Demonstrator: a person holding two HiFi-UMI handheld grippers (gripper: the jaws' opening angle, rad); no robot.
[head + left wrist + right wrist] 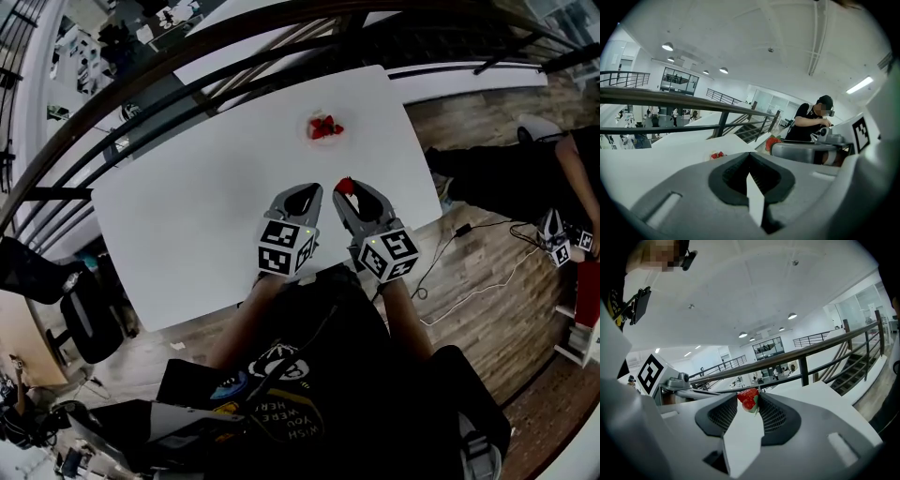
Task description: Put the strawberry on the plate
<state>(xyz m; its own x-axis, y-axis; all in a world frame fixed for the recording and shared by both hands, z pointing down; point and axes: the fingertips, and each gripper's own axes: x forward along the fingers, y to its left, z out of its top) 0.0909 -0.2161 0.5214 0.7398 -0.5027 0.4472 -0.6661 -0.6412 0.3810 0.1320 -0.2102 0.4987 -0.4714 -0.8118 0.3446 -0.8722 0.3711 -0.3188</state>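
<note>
A small white plate (310, 120) at the far middle of the white table (187, 216) holds a few red strawberries (325, 127); they also show in the left gripper view as strawberries (717, 154). My right gripper (348, 190) is shut on one strawberry (345, 185), held above the table, nearer to me than the plate. In the right gripper view this strawberry (748, 399) sits pinched at the tips of the right gripper (749, 398). Beside it on the left, my left gripper (307, 195) is shut with nothing in it; its tips meet in the left gripper (750, 155) view.
A dark railing (281, 56) curves behind the table's far edge. On the wooden floor to the right sits another person (525, 173), with a cable (469, 281) trailing nearby. A black chair (89, 323) stands at the table's left corner.
</note>
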